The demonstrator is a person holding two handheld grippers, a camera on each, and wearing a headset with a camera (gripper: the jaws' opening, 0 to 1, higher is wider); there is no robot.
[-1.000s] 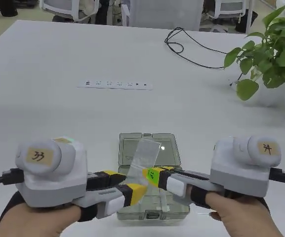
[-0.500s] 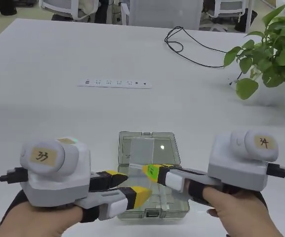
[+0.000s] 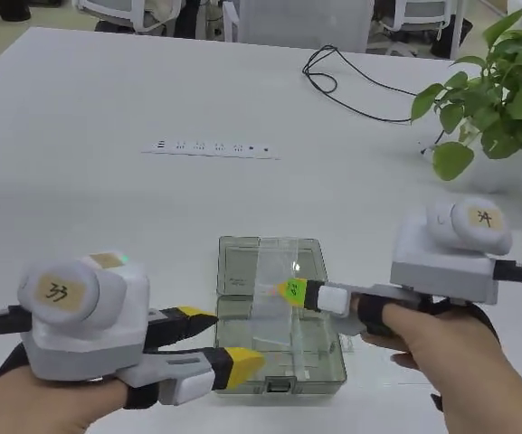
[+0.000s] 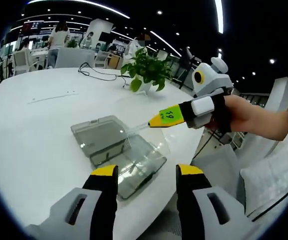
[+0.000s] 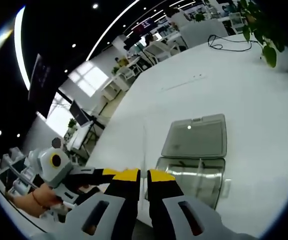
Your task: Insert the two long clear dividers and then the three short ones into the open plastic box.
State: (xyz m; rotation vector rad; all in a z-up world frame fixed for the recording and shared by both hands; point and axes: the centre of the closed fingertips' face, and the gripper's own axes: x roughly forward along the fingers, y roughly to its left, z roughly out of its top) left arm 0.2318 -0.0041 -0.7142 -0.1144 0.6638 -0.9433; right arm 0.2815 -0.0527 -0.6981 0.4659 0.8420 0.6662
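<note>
Fingers [image 5: 127, 176] of my right gripper [image 3: 289, 291] pinch a clear divider [image 3: 274, 268] over the box [image 3: 234, 271].
Left gripper [image 3: 213, 342] fingers stand wide beside it.

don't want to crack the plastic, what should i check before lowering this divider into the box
1. Grip: the right claw is shut on the clear divider: ok.
2. Position: the clear divider hangs above the open box: ok.
3. Alignment of the divider's edge with the box's slots: cannot tell, the slots are too faint to see.
4. Clearance: the lid lies folded back behind the box: ok.
5. Support: the left claw is open and empty by the box's near left corner, free to steady it: ok.
6. Dividers already seated inside: cannot tell, clear plastic on clear plastic.
</note>
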